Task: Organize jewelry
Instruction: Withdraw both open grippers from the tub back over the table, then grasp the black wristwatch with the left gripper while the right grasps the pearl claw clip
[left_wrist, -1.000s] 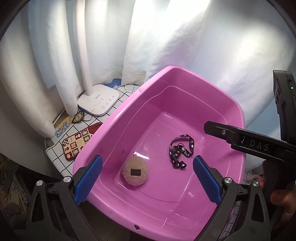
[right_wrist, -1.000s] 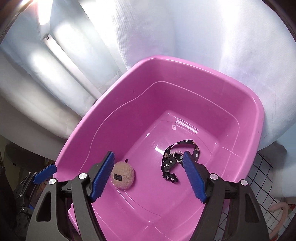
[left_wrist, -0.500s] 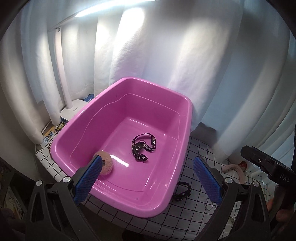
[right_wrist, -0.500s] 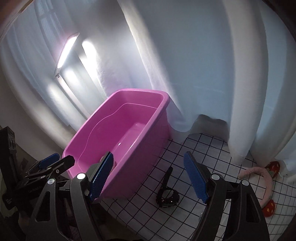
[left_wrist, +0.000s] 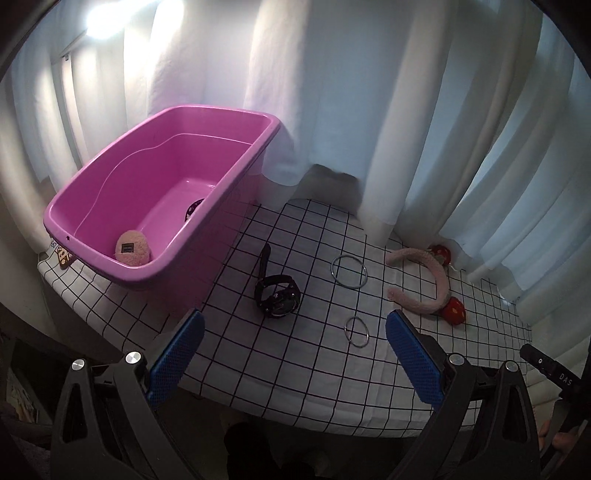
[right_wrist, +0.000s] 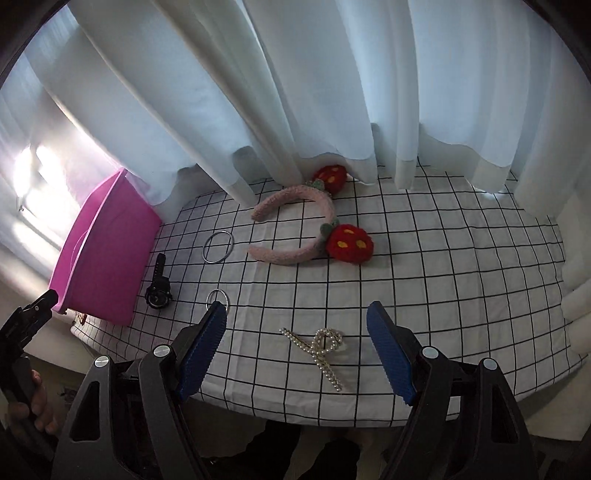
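A pink tub (left_wrist: 236, 177) (right_wrist: 110, 236) stands at the table's left; inside lie a beige plush puff (left_wrist: 132, 248) and a dark strap, mostly hidden by the tub wall. On the checked cloth lie a black watch (left_wrist: 277, 293) (right_wrist: 158, 290), a large silver ring (left_wrist: 349, 270) (right_wrist: 218, 246), a small silver ring (left_wrist: 357, 331) (right_wrist: 218, 298), a pink strawberry headband (left_wrist: 428, 280) (right_wrist: 295, 229) and a pearl hair clip (right_wrist: 319, 347). My left gripper (left_wrist: 293, 356) hangs open near the front edge, short of the watch. My right gripper (right_wrist: 295, 347) hangs open, with the pearl clip lying between its fingers on the cloth.
White curtains (right_wrist: 295, 92) close off the back of the table (right_wrist: 461, 277). A lamp glows behind the tub at far left. The table's front edge runs just ahead of both grippers. A hand (right_wrist: 33, 402) holds the left gripper's handle at lower left in the right wrist view.
Both grippers have swung right, away from above the tub, to the checked cloth. The tub slid to the left of both views, and the watch, rings, headband and pearl clip came into sight.
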